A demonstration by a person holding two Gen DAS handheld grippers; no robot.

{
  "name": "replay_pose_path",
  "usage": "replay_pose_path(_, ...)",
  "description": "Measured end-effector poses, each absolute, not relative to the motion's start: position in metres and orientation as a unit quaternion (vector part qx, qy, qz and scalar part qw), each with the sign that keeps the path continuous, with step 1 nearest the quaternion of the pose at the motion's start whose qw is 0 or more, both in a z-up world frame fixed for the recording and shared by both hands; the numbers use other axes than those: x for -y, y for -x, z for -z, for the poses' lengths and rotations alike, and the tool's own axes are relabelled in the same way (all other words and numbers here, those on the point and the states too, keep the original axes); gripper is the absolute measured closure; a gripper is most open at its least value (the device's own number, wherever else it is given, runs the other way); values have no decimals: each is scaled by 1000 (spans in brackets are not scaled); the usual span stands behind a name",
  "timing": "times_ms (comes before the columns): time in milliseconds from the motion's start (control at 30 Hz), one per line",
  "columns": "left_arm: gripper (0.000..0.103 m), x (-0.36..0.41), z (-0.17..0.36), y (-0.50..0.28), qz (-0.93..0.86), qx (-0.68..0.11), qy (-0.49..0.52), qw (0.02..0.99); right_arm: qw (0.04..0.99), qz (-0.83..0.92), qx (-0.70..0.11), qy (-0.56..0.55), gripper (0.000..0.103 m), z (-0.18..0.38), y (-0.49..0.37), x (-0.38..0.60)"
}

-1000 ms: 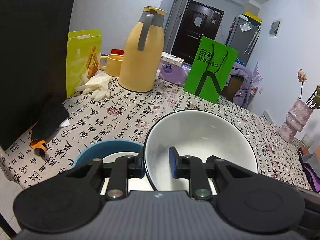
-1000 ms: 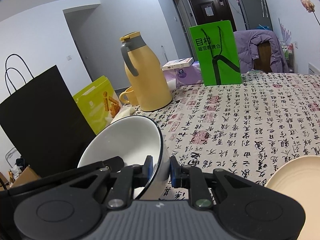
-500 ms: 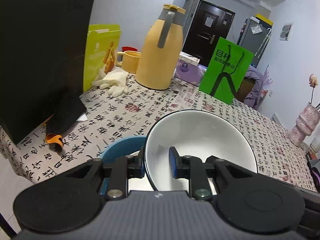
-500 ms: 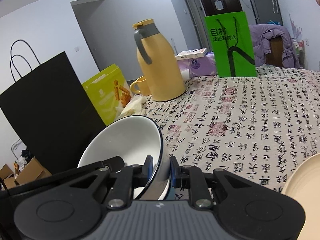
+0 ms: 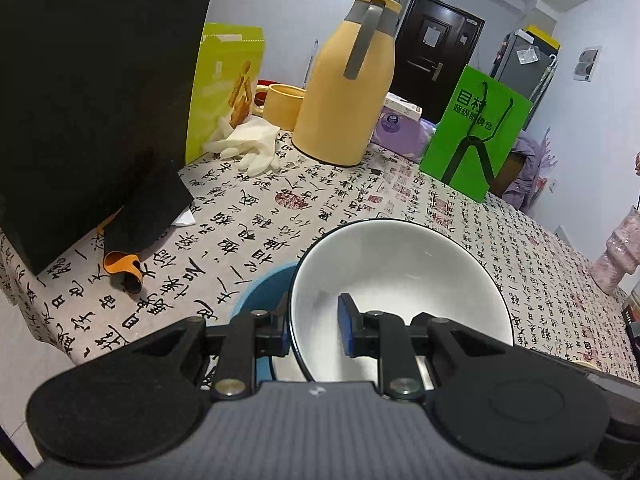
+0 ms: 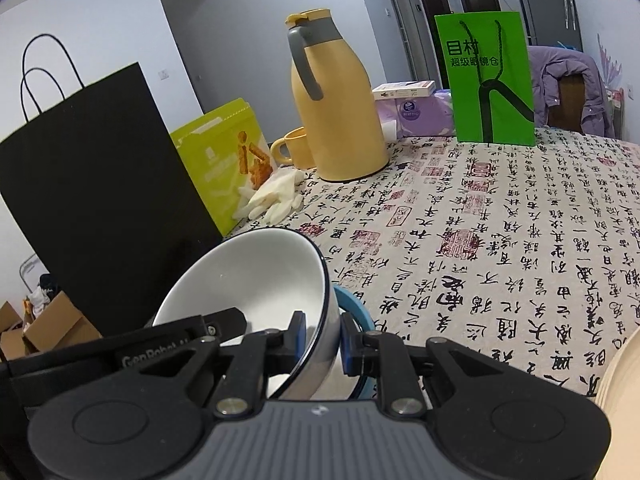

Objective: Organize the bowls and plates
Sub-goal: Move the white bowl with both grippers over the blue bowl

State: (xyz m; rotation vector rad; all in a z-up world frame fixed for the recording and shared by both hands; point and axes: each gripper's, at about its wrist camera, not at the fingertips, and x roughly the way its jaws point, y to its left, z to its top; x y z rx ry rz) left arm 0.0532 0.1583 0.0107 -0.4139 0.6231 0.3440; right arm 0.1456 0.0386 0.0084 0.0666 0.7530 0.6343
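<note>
A white bowl with a dark rim (image 5: 404,276) (image 6: 260,276) hangs between both grippers. My left gripper (image 5: 314,328) is shut on its left rim, one blue pad inside and one outside. On the opposite rim my right gripper (image 6: 323,340) is shut in the same way. Just under the white bowl sits a blue bowl (image 5: 262,286) (image 6: 354,308), mostly hidden by it and by the fingers. Whether the two bowls touch is hidden. A cream plate (image 6: 620,396) shows at the right edge of the right wrist view.
On the calligraphy tablecloth (image 5: 280,208) stand a tall black paper bag (image 5: 92,92), a lime box (image 5: 224,84), white gloves (image 5: 248,144), a yellow jug (image 5: 348,88), a yellow mug (image 5: 282,104), a green bag (image 5: 476,128) and a pink vase (image 5: 622,248). The table's near edge (image 5: 56,352) lies close by at the left.
Both grippers have carried the white bowl lower and toward the black bag, over the blue bowl. The grips have stayed the same.
</note>
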Motion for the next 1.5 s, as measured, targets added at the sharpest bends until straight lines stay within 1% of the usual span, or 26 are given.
replay_pose_path(433,81,-161,2,-61,-162,-312,195,916,880,-305,-364,-8,86,4,-151,-45)
replay_pose_path(800,78,-163,3,-61,-151,-307,192,920,872,-315,-374,-17,86,8,-156,-43)
replay_pose_path(1067,75,-165,4,-61,-135,-313,203,918,868,-319,-380,-35,83,6,-158,-37)
replay_pose_path(1300,76,-166,8,-61,-128,-319,212,915,867,-322,-379,-42,81,4,-158,-33)
replay_pose_path(1400,79,-167,8,-60,-131,-318,211,915,864,-324,-381,-46,80,4,-158,-32)
replay_pose_path(1467,84,-168,8,-59,-135,-317,211,915,864,-325,-382,-48,80,4,-158,-32)
replay_pose_path(1500,85,-170,8,-58,-136,-316,212,915,863,-326,-383,-49,80,4,-158,-32)
